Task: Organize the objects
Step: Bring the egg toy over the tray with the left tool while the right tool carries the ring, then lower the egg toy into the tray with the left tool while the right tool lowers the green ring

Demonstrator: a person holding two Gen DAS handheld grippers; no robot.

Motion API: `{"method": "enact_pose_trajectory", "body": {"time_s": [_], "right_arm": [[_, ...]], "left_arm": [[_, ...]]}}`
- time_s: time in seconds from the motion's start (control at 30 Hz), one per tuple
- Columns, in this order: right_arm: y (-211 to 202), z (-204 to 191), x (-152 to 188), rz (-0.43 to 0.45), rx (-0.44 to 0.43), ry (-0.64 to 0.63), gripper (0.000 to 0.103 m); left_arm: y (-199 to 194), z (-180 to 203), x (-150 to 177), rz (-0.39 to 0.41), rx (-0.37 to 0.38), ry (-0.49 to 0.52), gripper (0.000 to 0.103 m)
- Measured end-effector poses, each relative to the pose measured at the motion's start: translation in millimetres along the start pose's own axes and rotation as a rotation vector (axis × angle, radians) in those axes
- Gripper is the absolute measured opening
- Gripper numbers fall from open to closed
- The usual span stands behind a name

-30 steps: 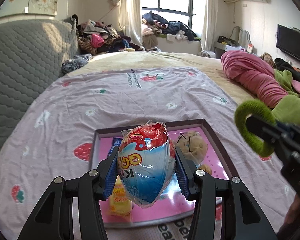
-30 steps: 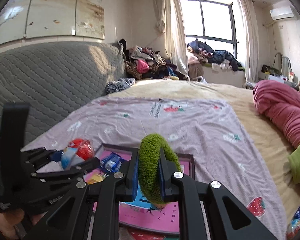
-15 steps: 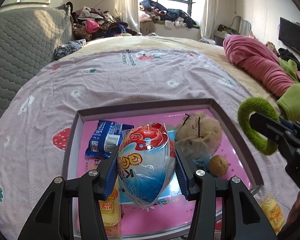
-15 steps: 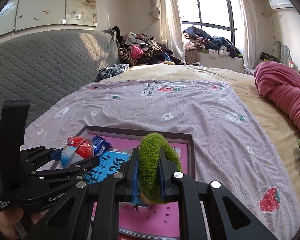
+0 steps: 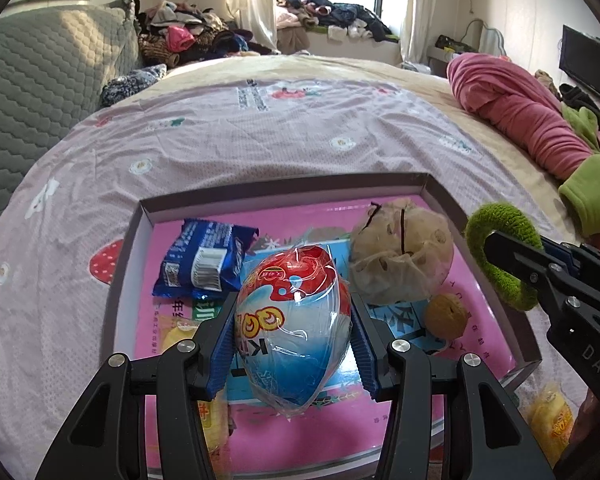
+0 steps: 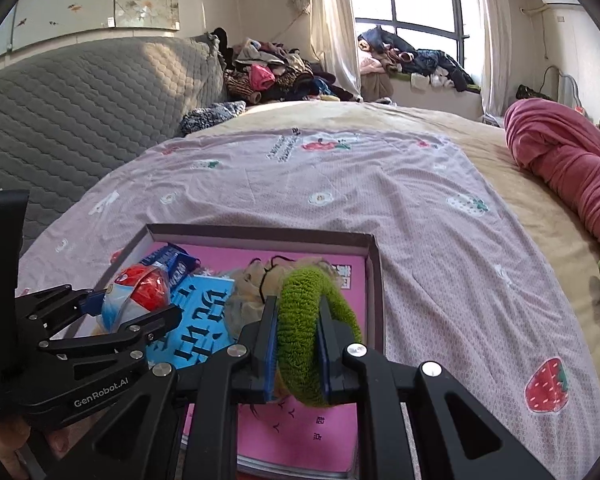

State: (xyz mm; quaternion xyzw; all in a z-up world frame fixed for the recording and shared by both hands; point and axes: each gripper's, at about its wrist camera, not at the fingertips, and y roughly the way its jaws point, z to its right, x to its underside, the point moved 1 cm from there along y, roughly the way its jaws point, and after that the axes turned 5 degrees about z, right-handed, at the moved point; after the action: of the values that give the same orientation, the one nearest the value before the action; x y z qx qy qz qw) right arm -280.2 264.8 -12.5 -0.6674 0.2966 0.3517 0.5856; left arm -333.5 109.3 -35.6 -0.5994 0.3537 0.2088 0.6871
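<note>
My left gripper (image 5: 294,344) is shut on a wrapped red, white and blue toy egg (image 5: 292,320) and holds it above the shallow box (image 5: 284,186) on the bed. My right gripper (image 6: 298,344) is shut on a fuzzy green hair tie (image 6: 312,320) above the box's right half (image 6: 374,280); it also shows at the right of the left wrist view (image 5: 504,256). In the box lie a blue snack packet (image 5: 204,260), a beige scrunchie (image 5: 400,260), a small brown ball (image 5: 446,316), a yellow snack pack (image 5: 180,332) and a pink and blue booklet (image 6: 196,328).
The box lies on a pink strawberry-print sheet (image 5: 260,136). A yellow snack pack (image 5: 550,416) lies outside the box at its right. A grey quilted headboard (image 6: 80,112) is on the left, rolled pink bedding (image 6: 560,168) on the right, and a clothes pile (image 6: 272,72) at the far end.
Both grippers have moved forward and down over the box, each still holding its object. More of the box's inside is in view now.
</note>
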Motion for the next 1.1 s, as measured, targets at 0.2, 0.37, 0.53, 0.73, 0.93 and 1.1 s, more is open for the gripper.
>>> {"method": "enact_pose_trajectory", "body": {"time_s": [0.2,0.37,0.53,0.73,0.93,1.1], "right_arm": [[9,4,4,-0.042,0.011,0.023,0.017],[14,6,8,-0.073,0.014,0.033,0.017],[21,7,12,-0.104,0.015,0.042,0.017],[24,9,15,-0.125,0.018,0.052,0.017],[28,6,19,-0.154,0.012,0.042,0.017],[27,8,18,-0.153,0.020,0.046,0.026]], "left_arm": [[11,3,6,-0.044,0.012,0.002,0.053],[18,3,9,-0.080,0.008,0.008,0.053],[24,2,12,-0.103,0.010,0.009,0.053],[24,4,12,-0.110,0.003,0.014,0.053],[29,2,14,-0.137,-0.004,0.010,0.055],[27,2,14,-0.135,-0.012,0.011,0.059]]}}
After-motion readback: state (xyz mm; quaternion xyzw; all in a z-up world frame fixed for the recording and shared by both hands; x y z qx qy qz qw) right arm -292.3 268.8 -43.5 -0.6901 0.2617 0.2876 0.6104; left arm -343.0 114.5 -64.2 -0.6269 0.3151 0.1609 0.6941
